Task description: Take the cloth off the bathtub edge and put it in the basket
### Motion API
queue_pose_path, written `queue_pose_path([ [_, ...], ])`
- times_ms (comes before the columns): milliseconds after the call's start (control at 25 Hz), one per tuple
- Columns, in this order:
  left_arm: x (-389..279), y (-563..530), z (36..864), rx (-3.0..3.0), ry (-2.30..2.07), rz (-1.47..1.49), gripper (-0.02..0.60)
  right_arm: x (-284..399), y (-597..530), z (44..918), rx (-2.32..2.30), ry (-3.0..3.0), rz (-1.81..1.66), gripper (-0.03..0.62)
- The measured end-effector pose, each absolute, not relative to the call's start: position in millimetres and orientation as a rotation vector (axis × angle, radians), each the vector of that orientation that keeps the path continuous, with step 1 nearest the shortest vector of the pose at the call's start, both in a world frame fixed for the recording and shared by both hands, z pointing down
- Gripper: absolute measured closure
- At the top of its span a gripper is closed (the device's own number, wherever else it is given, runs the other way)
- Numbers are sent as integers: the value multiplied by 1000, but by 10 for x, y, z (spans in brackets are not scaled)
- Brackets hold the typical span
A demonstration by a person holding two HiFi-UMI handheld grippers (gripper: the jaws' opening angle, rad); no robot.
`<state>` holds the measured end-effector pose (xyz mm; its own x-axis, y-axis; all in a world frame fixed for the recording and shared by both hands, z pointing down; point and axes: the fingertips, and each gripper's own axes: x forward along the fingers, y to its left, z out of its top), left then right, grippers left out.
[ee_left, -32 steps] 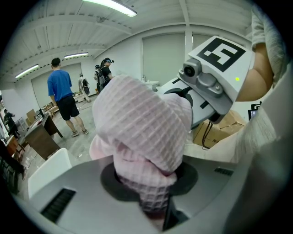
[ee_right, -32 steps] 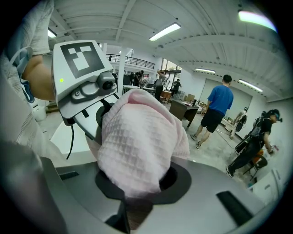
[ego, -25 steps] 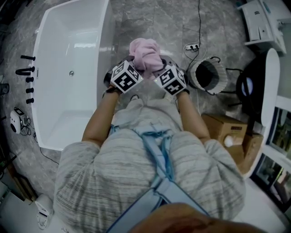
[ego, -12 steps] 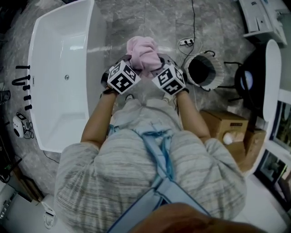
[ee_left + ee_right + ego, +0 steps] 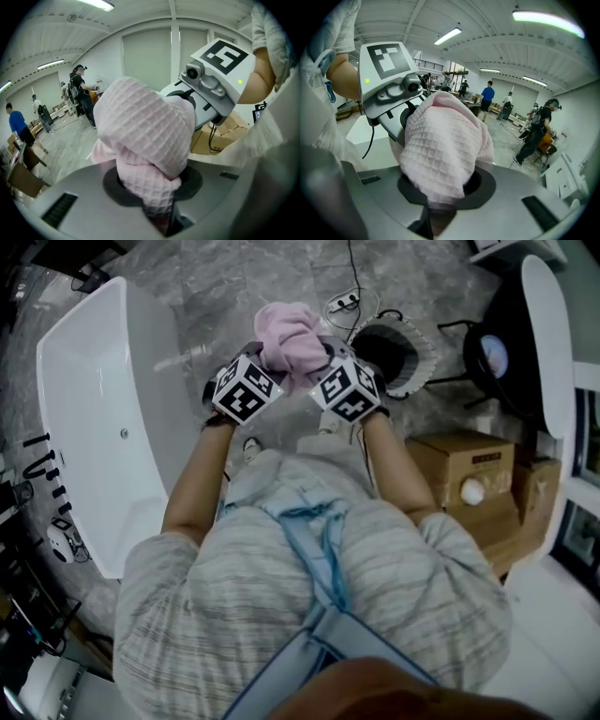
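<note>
Now left gripper [image 5: 266, 367] and right gripper [image 5: 322, 367] both clamped on pink cloth [image 5: 289, 332], bunched between them. Over last second the pair swung away from bathtub [image 5: 94, 413]; cloth now just beside basket [image 5: 424, 360], not yet over it. Lift done; drop remains.

The person wears a grey, faintly striped short-sleeved top [image 5: 375, 596] with pale blue straps [image 5: 319, 549] running down its middle. The left gripper [image 5: 265, 373] and right gripper [image 5: 325, 368] are pale grey plastic, each topped by a white cube [image 5: 246, 393] printed with black square markers. Beside the cube sit a small camera lens [image 5: 191, 72], a green light [image 5: 240, 81] and a thin black cable [image 5: 212, 137].
</note>
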<state>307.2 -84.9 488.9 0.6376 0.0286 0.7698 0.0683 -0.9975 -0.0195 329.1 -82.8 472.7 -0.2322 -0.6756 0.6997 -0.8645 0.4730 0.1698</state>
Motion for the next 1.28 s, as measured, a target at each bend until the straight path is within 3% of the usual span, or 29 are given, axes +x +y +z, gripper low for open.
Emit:
queue_pose_path([
  [640,5667,26,5148,-2623,-498,-1282,474,5909,116,4971,1561,-1776,497,497],
  [1280,6779,516,5592,-2417,-682,-1386,474,7070,652,5420,1579,-1622,681,496],
])
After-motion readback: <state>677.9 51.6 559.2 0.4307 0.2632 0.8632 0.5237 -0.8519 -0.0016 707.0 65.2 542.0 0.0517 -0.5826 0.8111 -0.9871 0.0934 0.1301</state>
